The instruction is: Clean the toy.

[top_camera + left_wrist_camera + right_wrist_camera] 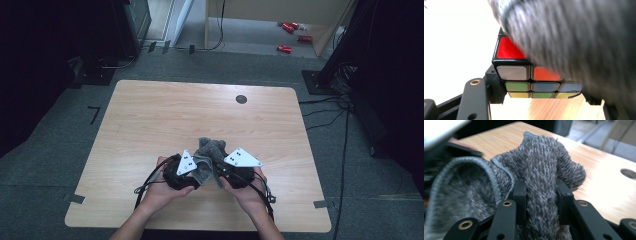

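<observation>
My left gripper [544, 91] is shut on a Rubik's cube [516, 72], whose red, white, orange, green, blue and yellow stickers face the camera. A fuzzy grey cloth [579, 42] drapes over the cube's top and right side. My right gripper [541, 197] is shut on a bunched fold of that cloth [544, 170]. In the high view both hands meet near the table's front middle: the left gripper [190, 172] and the right gripper [222, 170] sit close together with the cloth [210, 150] between and above them. The cube is hidden there.
The wooden table [150, 115] has a round cable hole [241, 99] at the back right. Red cans [290, 27] lie on the floor beyond. Dark equipment stands flank the table, and cables [345, 130] run along the right side.
</observation>
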`<state>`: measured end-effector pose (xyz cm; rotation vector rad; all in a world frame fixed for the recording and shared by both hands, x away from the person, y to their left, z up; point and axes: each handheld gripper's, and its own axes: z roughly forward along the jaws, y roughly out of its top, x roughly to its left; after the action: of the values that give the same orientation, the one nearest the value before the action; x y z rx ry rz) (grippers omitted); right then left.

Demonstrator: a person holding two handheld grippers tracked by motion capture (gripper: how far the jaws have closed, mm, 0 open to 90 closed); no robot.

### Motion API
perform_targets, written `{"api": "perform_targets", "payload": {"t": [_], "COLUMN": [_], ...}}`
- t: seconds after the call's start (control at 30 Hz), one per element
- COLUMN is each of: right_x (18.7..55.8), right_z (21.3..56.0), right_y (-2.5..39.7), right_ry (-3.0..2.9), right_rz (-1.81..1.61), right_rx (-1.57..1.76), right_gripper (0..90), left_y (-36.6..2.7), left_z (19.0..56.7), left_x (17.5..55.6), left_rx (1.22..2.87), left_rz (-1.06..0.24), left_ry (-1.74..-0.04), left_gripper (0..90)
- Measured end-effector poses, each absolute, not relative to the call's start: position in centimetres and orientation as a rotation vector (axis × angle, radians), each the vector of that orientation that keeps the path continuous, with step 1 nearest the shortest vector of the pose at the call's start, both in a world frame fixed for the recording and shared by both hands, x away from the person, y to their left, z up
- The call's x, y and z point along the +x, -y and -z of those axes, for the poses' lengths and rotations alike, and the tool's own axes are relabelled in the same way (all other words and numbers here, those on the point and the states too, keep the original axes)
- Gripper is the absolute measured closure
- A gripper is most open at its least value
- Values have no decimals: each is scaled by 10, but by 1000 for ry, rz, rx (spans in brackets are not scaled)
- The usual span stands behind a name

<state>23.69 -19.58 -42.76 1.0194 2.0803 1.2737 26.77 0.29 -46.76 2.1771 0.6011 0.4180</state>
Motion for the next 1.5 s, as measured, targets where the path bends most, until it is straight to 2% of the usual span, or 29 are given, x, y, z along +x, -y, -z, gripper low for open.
{"api": "perform_targets", "payload": {"t": [0.13,0.37,0.57,0.8,1.07,1.27,1.4,1.5], "right_x": [229,239,224,236,226,239,241,240], "right_z": [427,430,427,432,431,433,432,433], "right_y": [179,203,178,202,184,209,223,220], "right_ry": [-2096,-2032,-2085,-2027,-2057,-1993,-1948,-1937], "right_rz": [-1256,-1285,-1287,-1304,-1314,-1295,-1472,-1520], "right_rx": [940,1059,915,1048,957,1065,1161,1163], "right_gripper": [690,727,732,738,737,737,730,732], "left_y": [4,-5,2,-5,2,-9,-19,-20], "left_z": [470,467,470,468,471,470,467,469], "left_x": [262,268,263,267,263,269,270,269], "left_rx": [2201,2149,2168,2138,2155,2071,1959,1909], "left_rz": [-442,-381,-386,-372,-375,-316,-243,-254], "left_ry": [-569,-605,-577,-611,-593,-610,-531,-502], "left_gripper": [354,354,354,354,354,354,353,352]}}
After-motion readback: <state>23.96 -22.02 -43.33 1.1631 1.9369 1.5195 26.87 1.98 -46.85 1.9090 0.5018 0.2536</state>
